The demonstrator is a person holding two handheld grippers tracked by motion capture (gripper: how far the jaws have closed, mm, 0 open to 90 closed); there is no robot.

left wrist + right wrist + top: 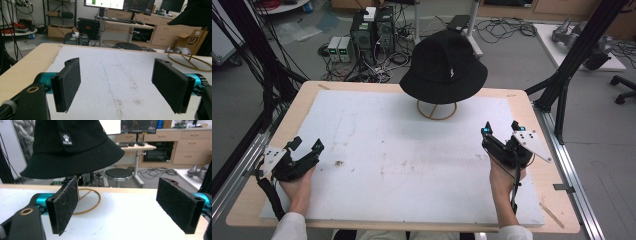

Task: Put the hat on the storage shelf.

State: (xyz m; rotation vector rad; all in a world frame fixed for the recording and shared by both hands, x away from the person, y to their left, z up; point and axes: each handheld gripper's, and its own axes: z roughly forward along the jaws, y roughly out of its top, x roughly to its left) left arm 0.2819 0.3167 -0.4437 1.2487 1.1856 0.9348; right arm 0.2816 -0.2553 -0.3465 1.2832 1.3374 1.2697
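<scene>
Left gripper [307, 148] sits at the near-left of the table [257, 165], jaws spread wide, nothing between them, just white mat [112, 75] underneath; well apart from the hat. Black bucket hat [444, 67] is far-centre, perched on a thin wire stand [436, 110] with a ring base on the mat. Judging by look: soft fabric, light, floppy brim, not fragile or slippery, but it'll deform and the stand is likely to tip or drag if pulled sideways. Best grab is probably the brim edge, pinched flat between the pads, then lift straight up off the stand; crown is too wide and would just crush. Right gripper [502, 132] at the near-right, jaws also wide open and empty, touching nothing. In the right gripper view the hat [72, 147] hangs ahead and left above its left pad, so the right one is the better placed of the two to reach.
</scene>
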